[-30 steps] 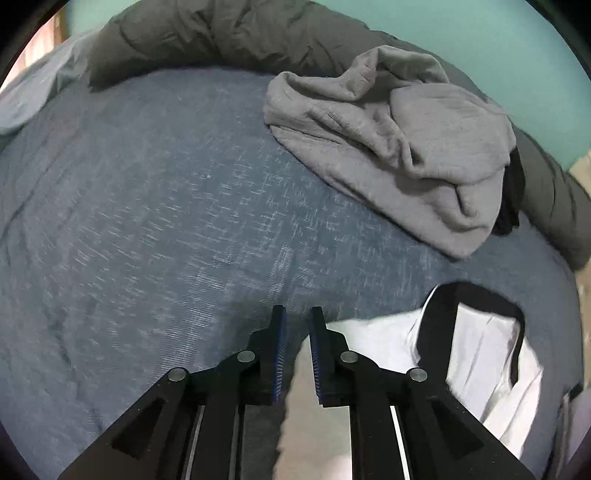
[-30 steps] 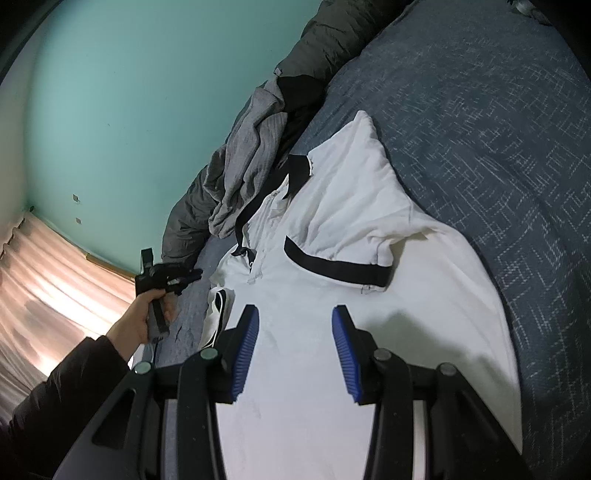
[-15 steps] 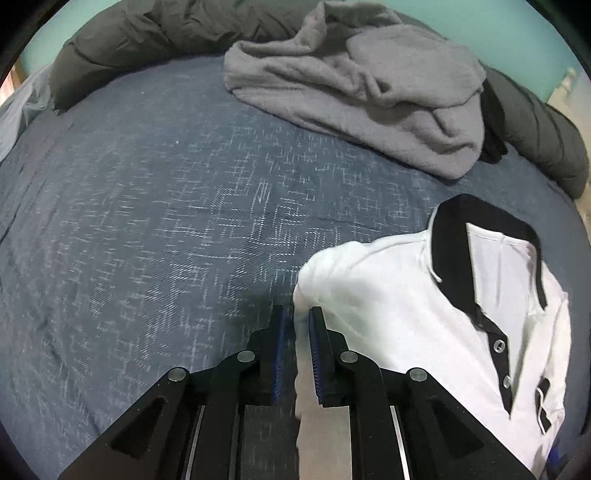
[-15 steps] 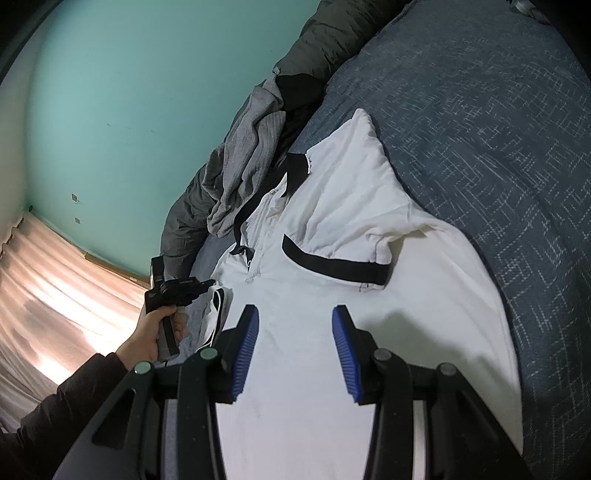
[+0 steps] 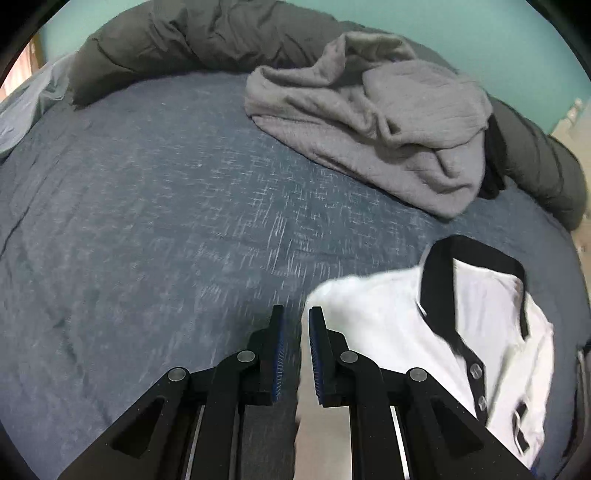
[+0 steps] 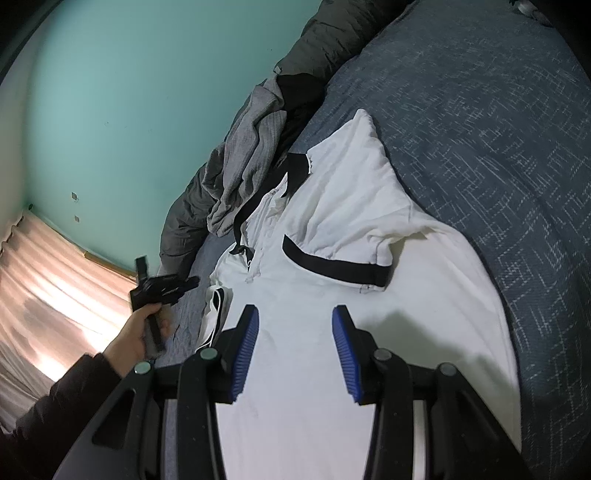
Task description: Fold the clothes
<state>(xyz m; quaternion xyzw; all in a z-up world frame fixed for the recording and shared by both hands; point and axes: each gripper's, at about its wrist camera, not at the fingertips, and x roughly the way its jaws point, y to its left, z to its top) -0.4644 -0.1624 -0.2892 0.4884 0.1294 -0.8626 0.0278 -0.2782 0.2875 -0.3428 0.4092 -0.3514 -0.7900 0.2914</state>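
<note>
- Folding the shirt (image 6: 424, 314) is the job: it lies face up on the sheet (image 5: 147, 221), and one sleeve (image 6: 351, 206) is already laid across its chest.
- Taking the opposite side looks like the step in hand. The left gripper (image 5: 295, 321) hangs at the shirt's shoulder edge, its jaws drawn to a narrow slit with nothing seen clamped between them.
- To do it well, I would pinch the edge just outside the collar (image 5: 436, 280), catch both layers, then lift low and carry the fold straight across so it matches the first sleeve.
- The right gripper (image 6: 295, 314) hovers over the shirt's lower body with its jaws apart and empty. Pressing there as an anchor should keep the cloth from sliding.
- The loose sleeve (image 6: 216, 310) on the shirt's far side is bunched, so it needs smoothing before the fold.
- Beyond the collar lies a grey sweater (image 5: 369, 122), with a dark quilt (image 5: 184, 33) behind it; both are apart from the shirt.
- Hard to make out:
  - The shirt's hem is cut off below both views.
  - The left fingers cover the exact edge, so I cannot tell whether they touch cloth.
  - In the right view, the hand (image 6: 138, 332) and its gripper are small, and the shirt's near edge is smeared in the left view.
</note>
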